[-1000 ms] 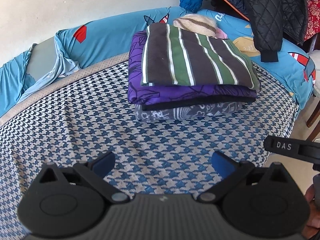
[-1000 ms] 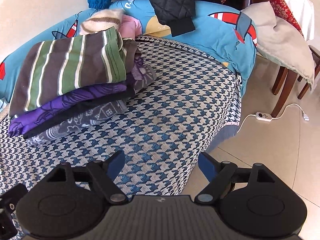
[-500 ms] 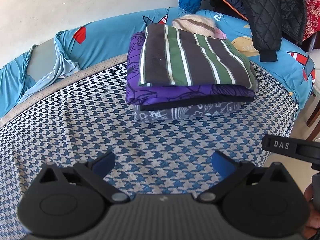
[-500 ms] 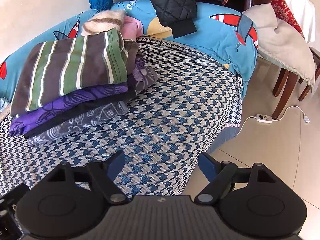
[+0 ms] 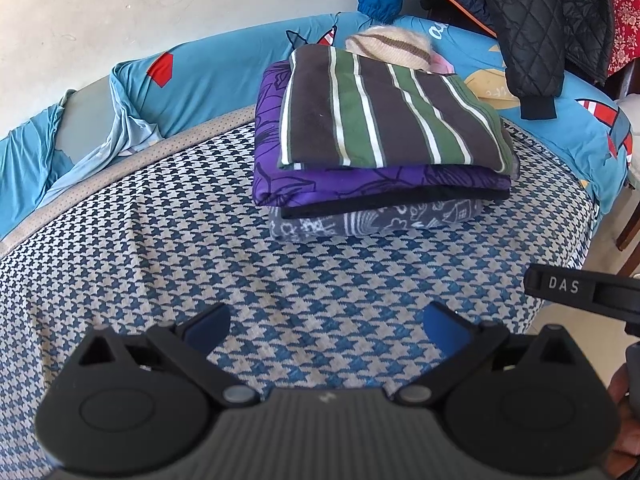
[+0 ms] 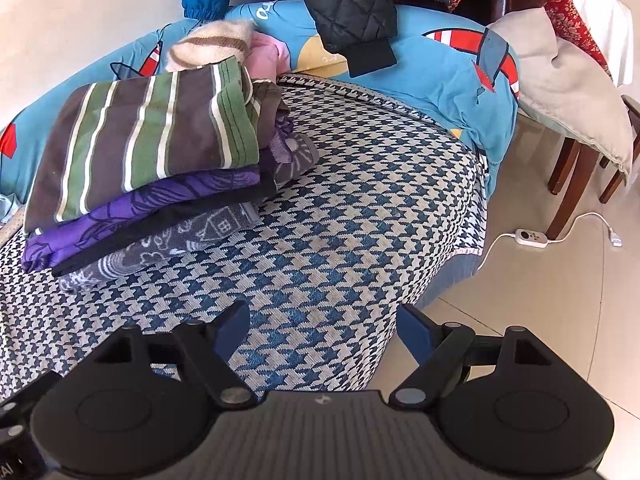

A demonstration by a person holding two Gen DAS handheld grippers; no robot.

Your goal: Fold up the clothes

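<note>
Flanking bare houndstooth cover (image 5: 160,248), folded stack (image 5: 380,152)

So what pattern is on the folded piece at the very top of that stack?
Stripes: the top folded garment has dark brown and green bands with thin white lines, clearest in the left wrist view.

Each gripper is matte black: the left gripper (image 5: 326,326) and right gripper (image 6: 324,328) share a ribbed central housing, two round discs at the sides, grey pivot screws, triangular cut-outs and blue fingertip pads (image 5: 446,326). One black bar at the left view's edge reads "DAS" (image 5: 563,285) in pale letters
</note>
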